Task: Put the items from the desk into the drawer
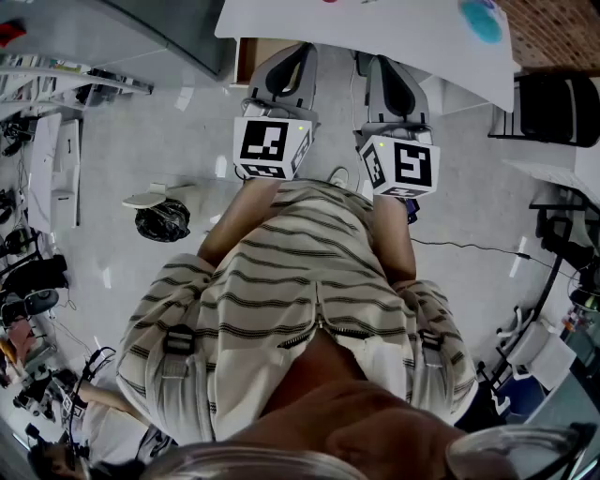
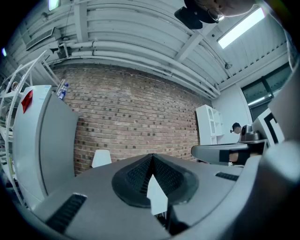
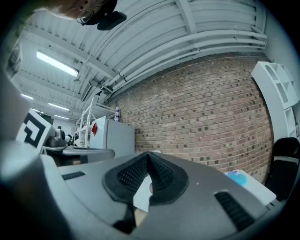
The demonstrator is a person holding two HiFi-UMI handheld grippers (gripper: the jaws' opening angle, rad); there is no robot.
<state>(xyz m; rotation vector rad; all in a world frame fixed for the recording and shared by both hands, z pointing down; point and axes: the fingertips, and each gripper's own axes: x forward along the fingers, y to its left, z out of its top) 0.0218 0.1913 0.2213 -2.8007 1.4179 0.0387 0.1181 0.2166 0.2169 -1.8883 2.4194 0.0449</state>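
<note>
Left gripper (image 2: 152, 158) and right gripper (image 3: 149, 155): jaws pressed together, empty (both at the desk's (image 1: 394, 28) near edge). Approaching unopened could shove the blue object (image 1: 483, 17) off it.

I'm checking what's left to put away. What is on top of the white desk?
A blue item lies near the white desk's right end, and the part of the top in view is otherwise bare. The rest of the desktop lies outside the frame, so it cannot be checked.
</note>
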